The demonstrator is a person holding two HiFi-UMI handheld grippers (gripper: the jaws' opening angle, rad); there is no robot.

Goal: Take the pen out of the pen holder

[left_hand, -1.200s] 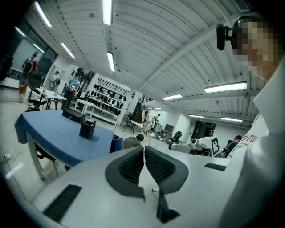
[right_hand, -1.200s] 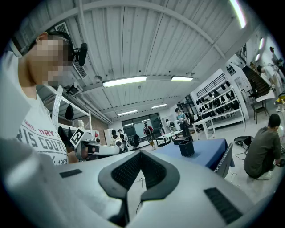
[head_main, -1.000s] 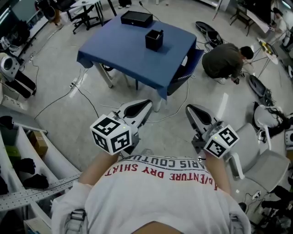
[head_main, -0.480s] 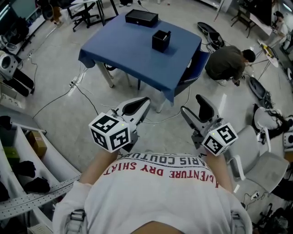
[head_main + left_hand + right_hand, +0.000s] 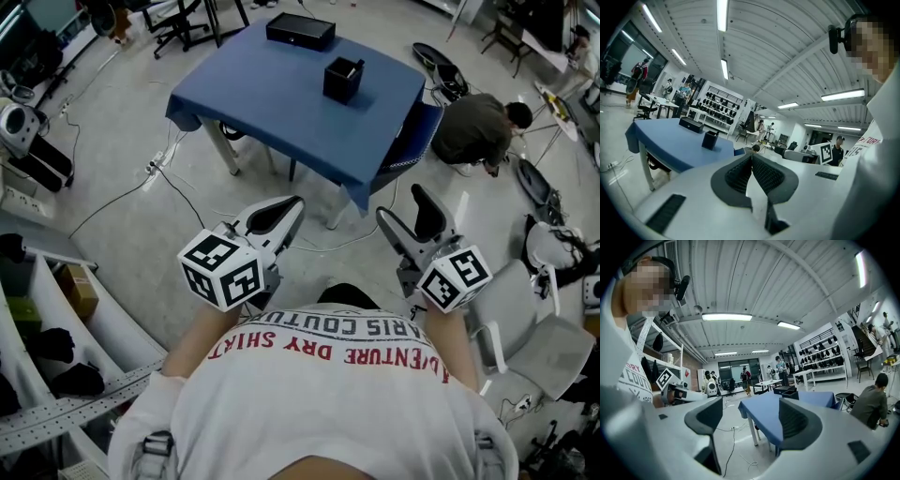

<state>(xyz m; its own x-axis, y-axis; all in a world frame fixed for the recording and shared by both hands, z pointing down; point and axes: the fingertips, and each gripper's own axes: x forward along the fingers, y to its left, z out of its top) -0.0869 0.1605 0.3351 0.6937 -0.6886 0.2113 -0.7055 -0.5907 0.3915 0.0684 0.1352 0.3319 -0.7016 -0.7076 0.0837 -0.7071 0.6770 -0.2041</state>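
Head view
- table [image 5: 281, 103]: blue cloth top, standing on the grey floor well ahead of both tools.
- pen holder [image 5: 343, 80]: small black open-topped box, upright on the table, nearer its right side.
- pen: too small to tell apart from the holder's rim here.
- black box [image 5: 300, 31]: flat, at the table's far edge, apart from the pen holder.
- left gripper [image 5: 281, 211]: held out at waist level, jaws pressed together, nothing in them, far short of the table.
- right gripper [image 5: 405, 208]: beside the left one, jaws spread in a V, nothing in them.
- crouching person [image 5: 478, 127]: on the floor, right of the table.

Left gripper view
- left gripper [image 5: 751, 158]: ribbed pads meet at the tips, clenched on nothing.
- pen holder [image 5: 710, 139]: on the blue table [image 5: 665, 140], beyond the jaws and to the left, with the black box [image 5: 691, 124] behind it.

Right gripper view
- right gripper [image 5: 751, 416]: jaws opening, wide apart, only floor and a table corner seen through the gap.
- table [image 5: 771, 413]: ahead, between the jaws and well off.
- crouching person [image 5: 874, 404]: at the right edge.
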